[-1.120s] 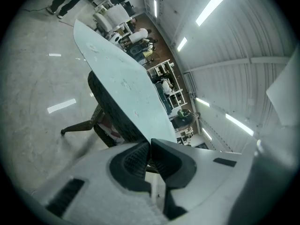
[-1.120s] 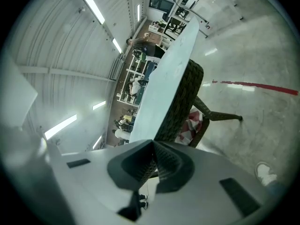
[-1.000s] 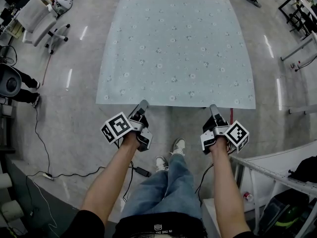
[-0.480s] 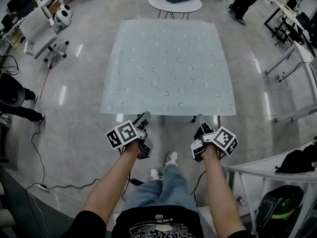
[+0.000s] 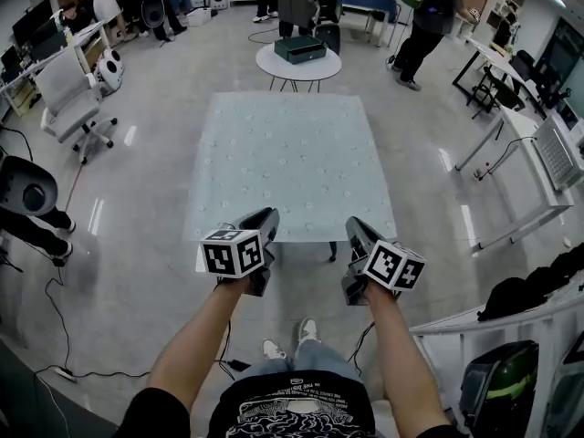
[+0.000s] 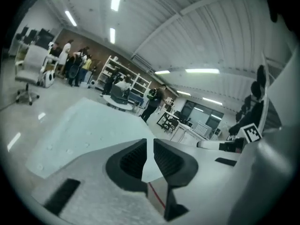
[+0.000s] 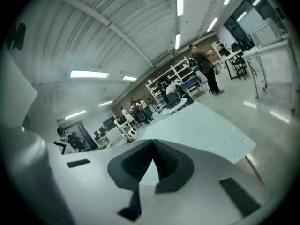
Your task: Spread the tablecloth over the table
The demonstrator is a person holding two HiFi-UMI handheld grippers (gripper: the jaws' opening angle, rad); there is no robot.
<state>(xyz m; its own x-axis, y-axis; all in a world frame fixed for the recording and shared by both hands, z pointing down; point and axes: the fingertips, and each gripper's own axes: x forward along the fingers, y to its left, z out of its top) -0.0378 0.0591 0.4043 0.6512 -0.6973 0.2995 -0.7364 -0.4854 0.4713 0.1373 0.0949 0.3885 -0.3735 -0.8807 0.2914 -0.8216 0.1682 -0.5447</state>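
The tablecloth [image 5: 290, 167] is seen spread flat, so the spreading is judged done. At its 7 o'clock the left gripper [image 5: 264, 217] is kept at a slit, its jaws just closing on nothing. At 5 o'clock the right gripper [image 5: 355, 228] is shut empty, and only an edge check is called for next.

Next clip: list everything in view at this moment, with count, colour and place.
tablecloth: one, pale blue-green with small flowers, spread flat, centre
round table: one, white, beyond the tablecloth
box: one, dark, on the round table
office chair: one, white, far left
desk: one, white, at right
bag: one, black, lower right
people: several, standing at the far end
shoes: two, white, floor below the arms
left gripper: one, grey with marker cube, over the cloth's near edge; jaws just closing, a slit apart, nothing between
right gripper: one, grey with marker cube, beside it; jaws just closed, tips together, empty
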